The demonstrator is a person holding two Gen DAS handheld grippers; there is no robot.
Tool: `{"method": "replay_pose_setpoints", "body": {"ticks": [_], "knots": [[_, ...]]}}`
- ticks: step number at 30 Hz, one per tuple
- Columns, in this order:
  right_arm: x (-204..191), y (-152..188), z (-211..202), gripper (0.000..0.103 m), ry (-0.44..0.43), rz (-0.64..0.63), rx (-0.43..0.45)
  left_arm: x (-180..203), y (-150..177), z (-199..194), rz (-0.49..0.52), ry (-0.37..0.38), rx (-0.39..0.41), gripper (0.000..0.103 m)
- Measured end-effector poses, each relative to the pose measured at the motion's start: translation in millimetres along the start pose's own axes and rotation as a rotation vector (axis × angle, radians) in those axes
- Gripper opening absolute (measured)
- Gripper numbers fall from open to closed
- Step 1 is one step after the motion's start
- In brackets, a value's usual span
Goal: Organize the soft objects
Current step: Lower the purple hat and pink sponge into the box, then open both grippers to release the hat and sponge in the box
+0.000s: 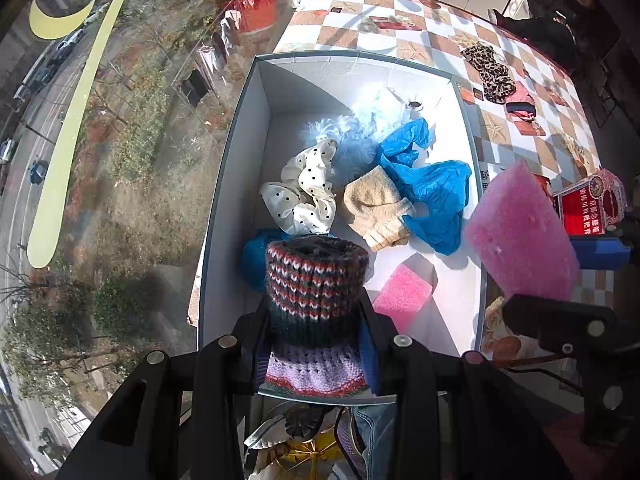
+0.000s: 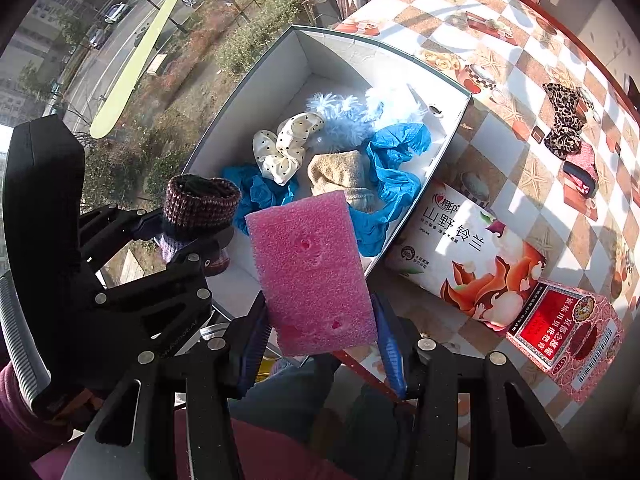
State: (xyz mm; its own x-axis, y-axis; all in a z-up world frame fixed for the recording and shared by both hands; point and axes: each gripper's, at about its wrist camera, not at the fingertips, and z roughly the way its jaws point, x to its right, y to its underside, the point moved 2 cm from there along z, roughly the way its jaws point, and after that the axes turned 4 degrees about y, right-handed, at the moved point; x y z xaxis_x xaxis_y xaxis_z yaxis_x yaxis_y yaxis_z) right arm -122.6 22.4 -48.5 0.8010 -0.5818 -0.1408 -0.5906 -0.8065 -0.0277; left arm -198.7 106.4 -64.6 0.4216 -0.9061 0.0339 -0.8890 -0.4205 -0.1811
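Note:
A white cardboard box (image 1: pixel 240 160) stands on the checked table by the window. Inside it lie a polka-dot scrunchie (image 1: pixel 304 196), a beige sock (image 1: pixel 376 208), crumpled blue plastic (image 1: pixel 432 188), a fluffy pale-blue piece (image 1: pixel 352 136) and a small pink foam block (image 1: pixel 402 296). My left gripper (image 1: pixel 316 320) is shut on a striped knitted cuff (image 1: pixel 316 276), held upright over the box's near end. To its right, my right gripper (image 2: pixel 320 320) is shut on a larger pink foam pad (image 2: pixel 312 268), which hangs above the box's near right edge (image 2: pixel 400 232).
A leopard-print scrunchie (image 1: pixel 488 72) and a pink-and-black cloth item (image 1: pixel 520 106) lie on the table to the right of the box. A flowered tissue pack (image 2: pixel 468 248) and a red carton (image 2: pixel 568 328) sit against the box's right side. Window glass borders the left.

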Motion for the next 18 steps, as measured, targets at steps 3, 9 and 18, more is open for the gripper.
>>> {"method": "replay_pose_setpoints", "body": {"ticks": [3, 9, 18], "knots": [[-0.6, -0.3, -0.2, 0.051, 0.0, 0.001, 0.003, -0.4, 0.2, 0.2, 0.001, 0.0, -0.001, 0.04], [-0.6, -5.2, -1.5, 0.05, 0.007, -0.006, 0.015, -0.2, 0.9, 2.2, 0.009, 0.0, -0.006, 0.04], [-5.7, -17.1, 4.3, 0.051, 0.009, -0.023, 0.012, -2.4, 0.7, 8.0, 0.006, 0.006, -0.024, 0.04]]}}
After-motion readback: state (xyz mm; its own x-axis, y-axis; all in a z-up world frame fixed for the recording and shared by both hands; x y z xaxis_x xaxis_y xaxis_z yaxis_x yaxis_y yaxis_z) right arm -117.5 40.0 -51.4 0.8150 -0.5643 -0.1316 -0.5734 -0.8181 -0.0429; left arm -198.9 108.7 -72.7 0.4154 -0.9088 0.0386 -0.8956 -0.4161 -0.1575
